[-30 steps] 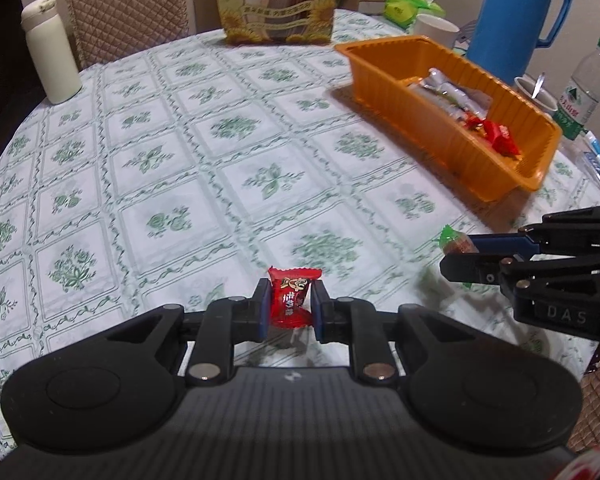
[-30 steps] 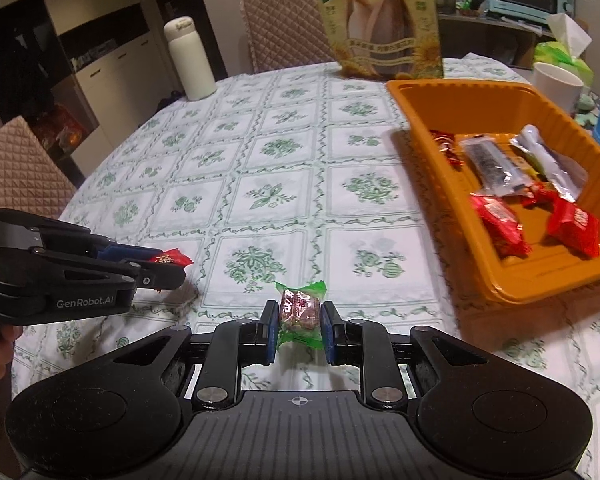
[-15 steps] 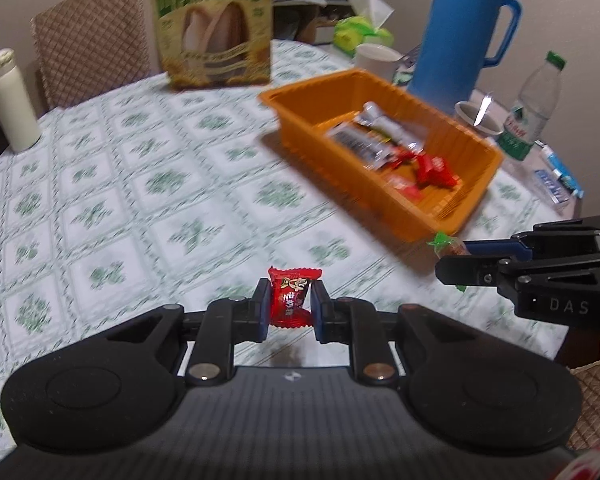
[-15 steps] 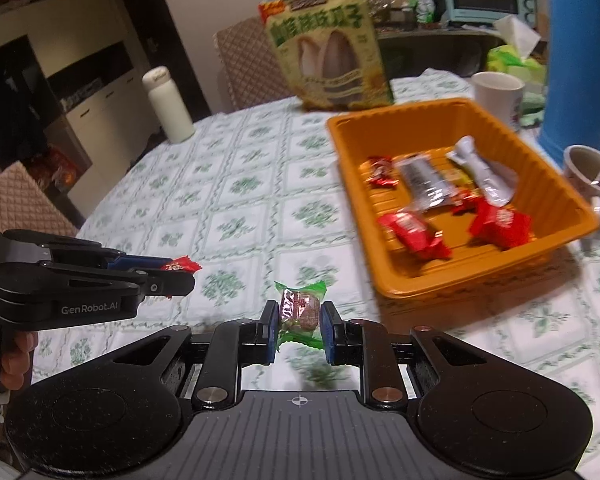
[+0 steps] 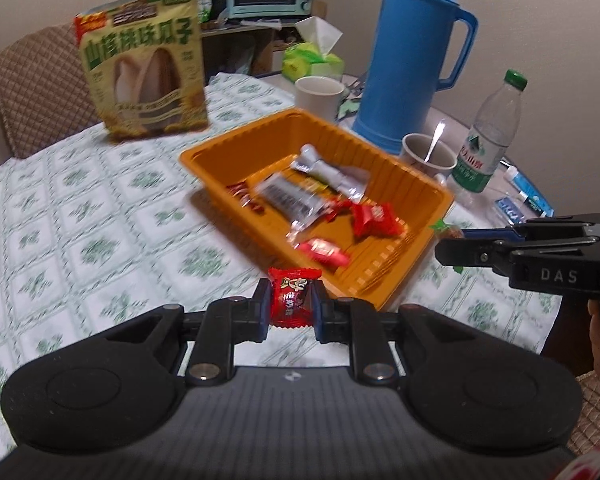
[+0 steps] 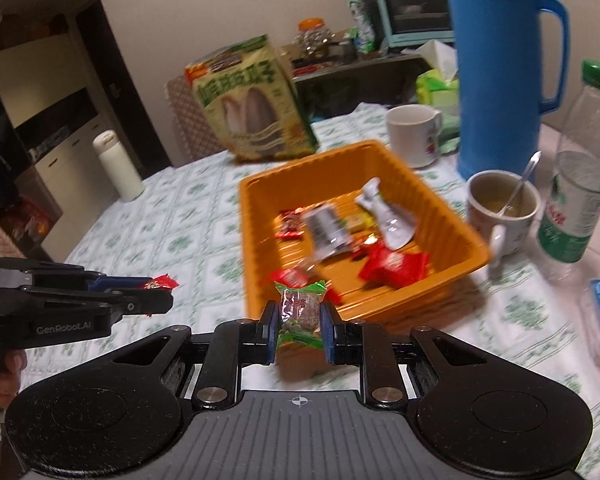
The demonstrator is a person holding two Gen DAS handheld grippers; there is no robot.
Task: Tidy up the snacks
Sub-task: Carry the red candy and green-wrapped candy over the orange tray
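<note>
Two wrapped candies are held: left tool (image 5: 290, 306) pinches a red candy (image 5: 292, 296), right tool (image 6: 300, 330) a green-wrapped candy (image 6: 301, 312), both near the orange tray (image 5: 384, 276). Light, crinkly wrappers likely slip; grip the filled centre.

Glossy ribbed orange plastic tray (image 5: 384, 276), shiny foil-wrapped candies (image 5: 292, 298), matt black plastic tongs (image 5: 290, 306)
</note>
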